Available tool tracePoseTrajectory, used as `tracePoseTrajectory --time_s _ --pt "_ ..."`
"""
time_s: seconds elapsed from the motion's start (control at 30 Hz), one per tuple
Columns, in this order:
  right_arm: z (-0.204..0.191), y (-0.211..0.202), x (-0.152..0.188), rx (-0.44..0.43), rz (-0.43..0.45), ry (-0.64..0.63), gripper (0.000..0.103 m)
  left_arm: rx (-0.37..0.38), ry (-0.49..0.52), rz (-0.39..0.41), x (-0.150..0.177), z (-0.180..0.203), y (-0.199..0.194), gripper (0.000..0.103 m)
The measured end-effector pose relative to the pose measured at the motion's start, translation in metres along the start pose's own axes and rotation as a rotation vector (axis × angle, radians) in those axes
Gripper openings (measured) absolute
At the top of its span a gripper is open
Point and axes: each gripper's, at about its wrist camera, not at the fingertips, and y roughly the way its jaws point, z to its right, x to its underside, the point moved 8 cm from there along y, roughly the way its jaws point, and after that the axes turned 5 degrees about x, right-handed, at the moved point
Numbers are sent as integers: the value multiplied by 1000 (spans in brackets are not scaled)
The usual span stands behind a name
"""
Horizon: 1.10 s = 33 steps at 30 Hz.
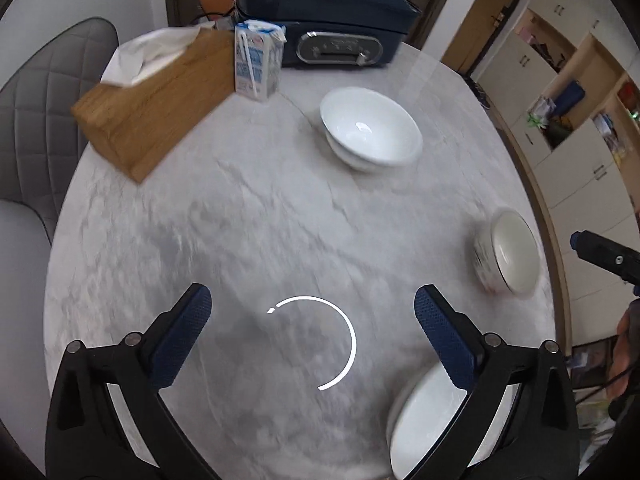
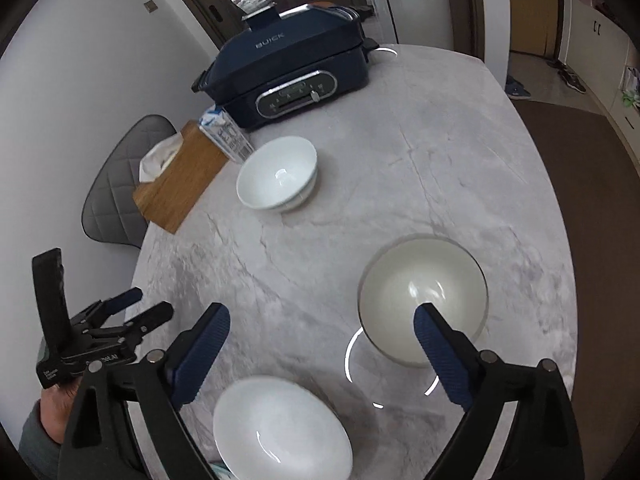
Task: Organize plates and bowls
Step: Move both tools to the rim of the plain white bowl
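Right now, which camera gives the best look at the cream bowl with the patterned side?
The right wrist view: the cream bowl sits central, interior open. The left wrist view shows the bowl small, blurred near the table edge, though its outer pattern shows.

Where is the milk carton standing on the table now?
The milk carton stands at the far side of the table, between the wooden tissue box and the dark blue electric cooker, behind the stacked white bowls.

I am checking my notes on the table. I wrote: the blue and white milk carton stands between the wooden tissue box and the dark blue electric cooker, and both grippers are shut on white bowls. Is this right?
Not quite. The carton does stand between the wooden tissue box and the cooker, but the left gripper and right gripper are open and empty, as both wrist views show.
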Motion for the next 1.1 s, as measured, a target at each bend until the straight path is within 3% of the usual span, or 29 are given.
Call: tracePoseTrajectory --time_s 0.1,0.17,0.4,0.6,0.83,1.0,1.03,1.1 --pt "-6 30 -43 -9 -28 21 95 -31 -24 15 -46 -6 22 102" --pt "-9 55 -66 -39 -63 48 92 -12 -76 6 -71 -12 42 102" --pt "-8 123 -100 -26 -137 89 91 -11 -97 -14 -116 -20 93 102" --pt "-11 161 -102 -30 -185 100 90 -20 -77 -45 -128 -17 130 101" --pt "-13 186 -99 -24 -212 86 73 -45 -48 -70 -123 -12 158 96" --pt "-13 193 -98 -31 -217 94 70 -60 -39 -74 -124 -11 168 93" --pt "-13 193 -97 -31 -218 91 68 -59 -38 -74 -123 -10 170 91" --pt "-15 195 -97 -23 -218 80 61 -47 -41 -81 -122 -8 174 76"
